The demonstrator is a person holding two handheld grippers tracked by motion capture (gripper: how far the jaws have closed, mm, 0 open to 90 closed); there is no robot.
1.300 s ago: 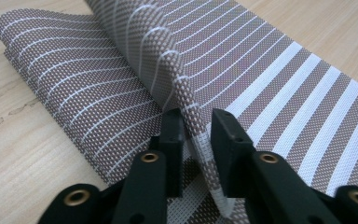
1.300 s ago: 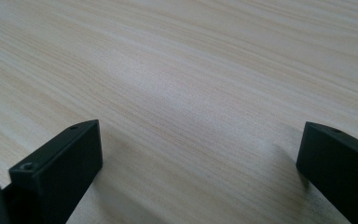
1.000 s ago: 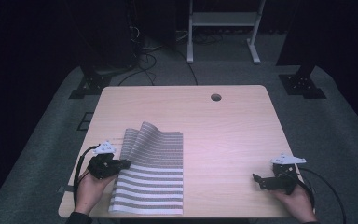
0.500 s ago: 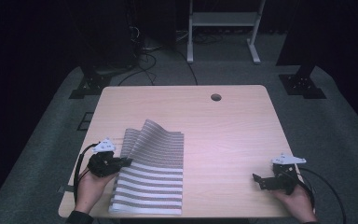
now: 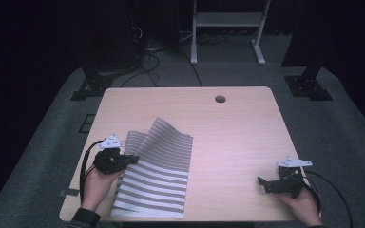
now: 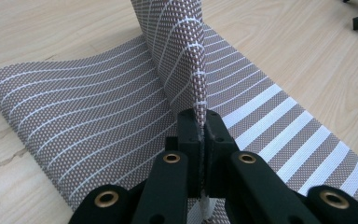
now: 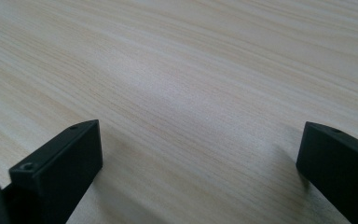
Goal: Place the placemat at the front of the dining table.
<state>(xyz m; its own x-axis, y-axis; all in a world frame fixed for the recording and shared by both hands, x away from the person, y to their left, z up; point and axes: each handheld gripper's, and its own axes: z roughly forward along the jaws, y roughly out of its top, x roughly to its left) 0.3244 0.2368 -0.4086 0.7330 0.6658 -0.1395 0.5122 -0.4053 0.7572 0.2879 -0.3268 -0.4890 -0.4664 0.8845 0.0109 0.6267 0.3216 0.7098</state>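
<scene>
left gripper (image 5: pixel 132 158): jaws pressed together on a raised edge of the striped mat (image 5: pixel 158 175), near its left side; the left gripper view has the woven edge standing upright out of the jaws (image 6: pixel 200 122)
striped mat: brown-and-white woven placemat, near-left part of the table (image 5: pixel 237 133), near edge close to the table's front edge; far-left portion lifted and folding over, the rest flat
right gripper (image 5: pixel 262 182): low at the table's near-right corner, well apart from the mat, jaws spread wide with bare wood between them (image 7: pixel 200 140)
hands: left hand (image 5: pixel 95 183) and right hand (image 5: pixel 302 206) each on their gripper, entering from the bottom edge
table: light wood, round cable hole (image 5: pixel 220 99) near the far edge
</scene>
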